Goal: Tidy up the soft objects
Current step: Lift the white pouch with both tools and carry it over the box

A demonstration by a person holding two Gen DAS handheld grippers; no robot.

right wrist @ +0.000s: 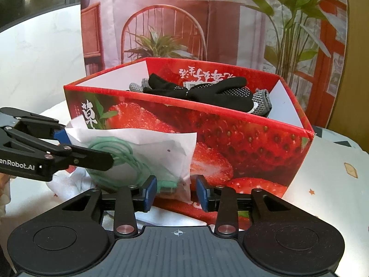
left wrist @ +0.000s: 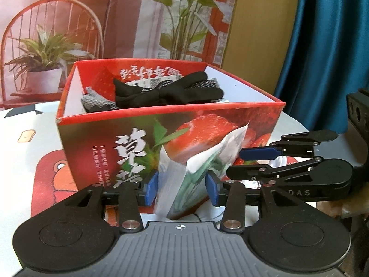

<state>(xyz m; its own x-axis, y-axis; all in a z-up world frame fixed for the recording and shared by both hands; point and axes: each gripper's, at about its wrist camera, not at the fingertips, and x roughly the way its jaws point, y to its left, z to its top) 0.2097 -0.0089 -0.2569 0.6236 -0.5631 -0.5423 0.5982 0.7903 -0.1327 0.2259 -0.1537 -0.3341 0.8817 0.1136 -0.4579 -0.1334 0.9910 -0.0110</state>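
A home setting: beyond the fingers, a tabletop [left wrist: 27,124] under a cartoon-printed cloth carries a strawberry gift box [left wrist: 138,138] of socks, before a printed room-scene backdrop [right wrist: 161,23] and a teal curtain [left wrist: 327,46].

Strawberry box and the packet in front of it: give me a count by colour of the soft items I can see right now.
Black gloves: 1 bundle
Grey knit pieces: 1 bundle, count inside unclear
Green cord in clear packet: 1
Total: 3 items, two in the strawberry box, one outside it between both grippers.
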